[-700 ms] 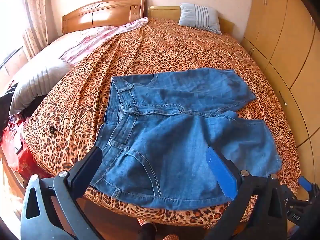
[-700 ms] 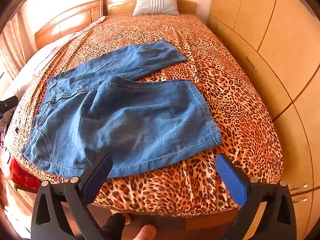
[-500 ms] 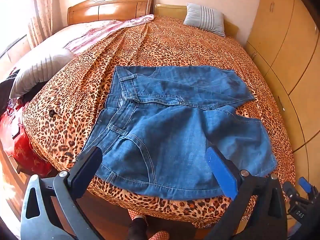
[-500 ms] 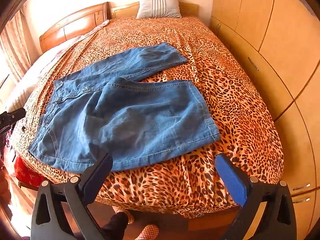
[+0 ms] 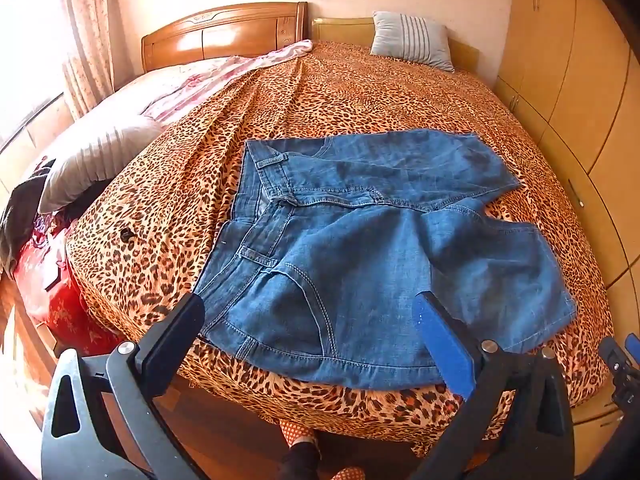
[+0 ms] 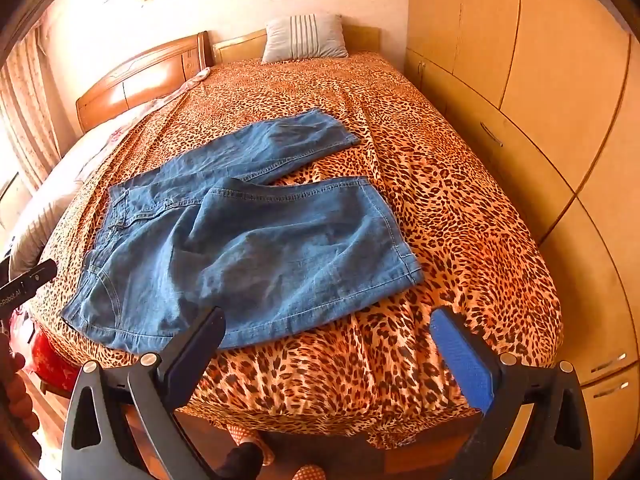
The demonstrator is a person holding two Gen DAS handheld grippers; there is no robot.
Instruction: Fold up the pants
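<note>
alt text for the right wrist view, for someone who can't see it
Blue denim shorts lie spread flat on a leopard-print bed cover, both legs pointing right. The open right gripper hovers over the bed's near edge, holding nothing.

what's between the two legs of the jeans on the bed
Only a narrow wedge of bare leopard-print bedspread lies between the legs of the jeans; the right wrist view shows it best.
</note>
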